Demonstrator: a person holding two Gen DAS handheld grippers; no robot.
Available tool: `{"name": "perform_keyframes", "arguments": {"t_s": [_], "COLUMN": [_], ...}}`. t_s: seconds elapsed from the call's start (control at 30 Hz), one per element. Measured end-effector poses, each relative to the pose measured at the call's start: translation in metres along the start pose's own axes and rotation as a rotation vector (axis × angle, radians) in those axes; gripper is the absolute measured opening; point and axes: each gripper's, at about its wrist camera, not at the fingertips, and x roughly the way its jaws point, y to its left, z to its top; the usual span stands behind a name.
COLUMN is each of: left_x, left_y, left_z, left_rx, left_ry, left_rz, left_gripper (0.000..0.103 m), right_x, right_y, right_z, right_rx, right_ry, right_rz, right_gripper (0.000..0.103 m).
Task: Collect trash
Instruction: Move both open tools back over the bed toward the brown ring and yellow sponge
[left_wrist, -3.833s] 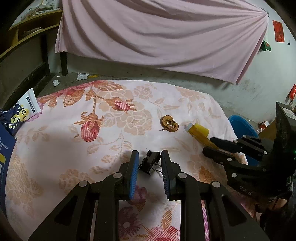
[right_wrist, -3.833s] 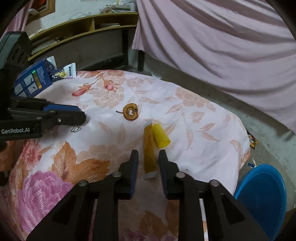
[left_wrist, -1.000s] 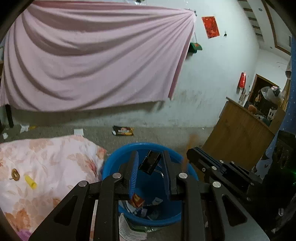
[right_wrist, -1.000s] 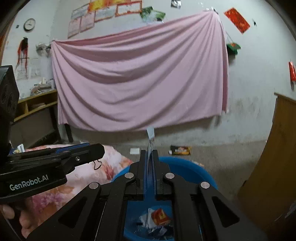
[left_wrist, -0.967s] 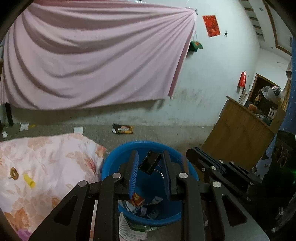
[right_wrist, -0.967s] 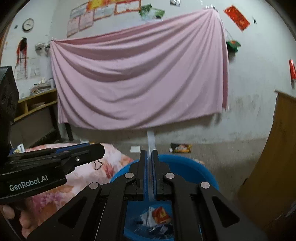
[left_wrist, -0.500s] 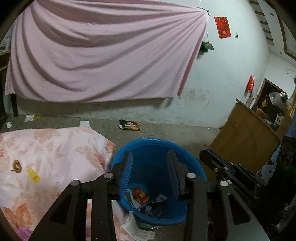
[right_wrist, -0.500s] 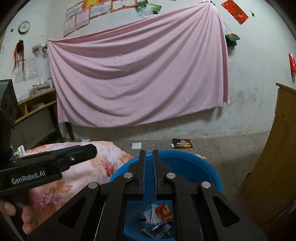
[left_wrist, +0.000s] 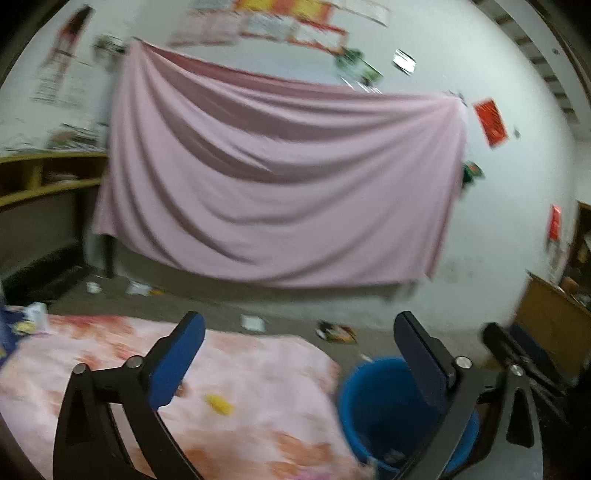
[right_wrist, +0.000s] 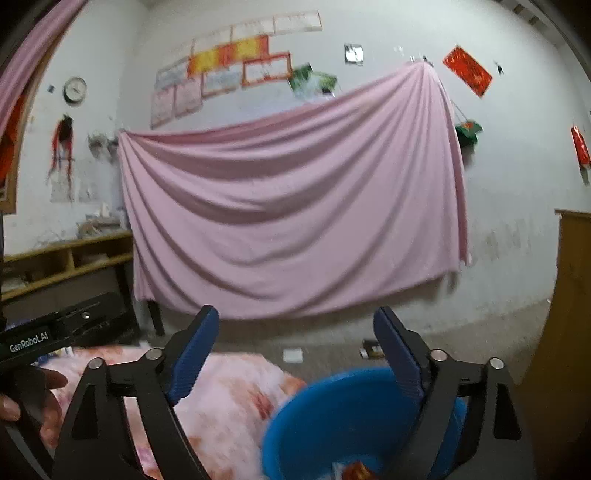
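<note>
Two grippers, both empty at this entry.

Left gripper (left_wrist: 299, 354): jaws spread wide, nothing between the blue pads. A second earlier it had held a black binder clip over the blue bin (left_wrist: 373, 402); half a second earlier the jaws were already partly open and the clip gone. Its view had swung up and away, with the bin now low and right of centre.

Right gripper (right_wrist: 295, 347): jaws equally wide apart, nothing held. A second earlier it had pinched a thin strip above the bin; that strip was absent by this moment.

Blue bin, right view (right_wrist: 314, 417): stood on the floor touching the edge of the flowered bedspread (right_wrist: 229, 398). A scrap with red and orange print (right_wrist: 356, 470) lay inside, near the frame's lower edge. Neither the clip nor the strip could be made out there; both were judged to have dropped in.

Remaining on the flowered bedspread (left_wrist: 266, 384): one small yellow piece (left_wrist: 221, 403), blurred, lying well apart from the bin.

Loose items on the floor by the pink drape (left_wrist: 280, 192): a dark wrapper (left_wrist: 334, 331) and white paper scraps (left_wrist: 253, 322), not yet collected.

Assessment: one double drop-off appeared complete; both tools were free for another pickup, with the yellow piece the likeliest next item.
</note>
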Motion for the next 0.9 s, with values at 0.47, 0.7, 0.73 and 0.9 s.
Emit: {"name": "perform_keyframes", "arguments": {"t_s": [0.47,0.7,0.73,0.9], "left_x": [-0.056,-0.047,-0.045,-0.028], "left_y": [0.086,0.107,0.109,0.124], "left_z": [0.001,-0.009,-0.011,-0.019], "left_rx": [0.115,0.146,0.153,0.167], "left_ry": [-0.192,-0.172,-0.164,-0.130], "left_rz": [0.181,0.207,0.208,0.205], "left_gripper": [0.101,0.101,0.101,0.101], "right_x": [0.007,0.029,0.033,0.043], "right_y": [0.079,0.107,0.109,0.121], "right_z": [-0.001,-0.012,-0.013,-0.021], "right_rx": [-0.095,-0.172,-0.183,-0.243], "right_ry": [-0.232,-0.181,-0.166,-0.112], "right_rz": [0.098,0.145,0.153,0.174], "right_gripper": [0.103,0.103,0.103,0.103]}}
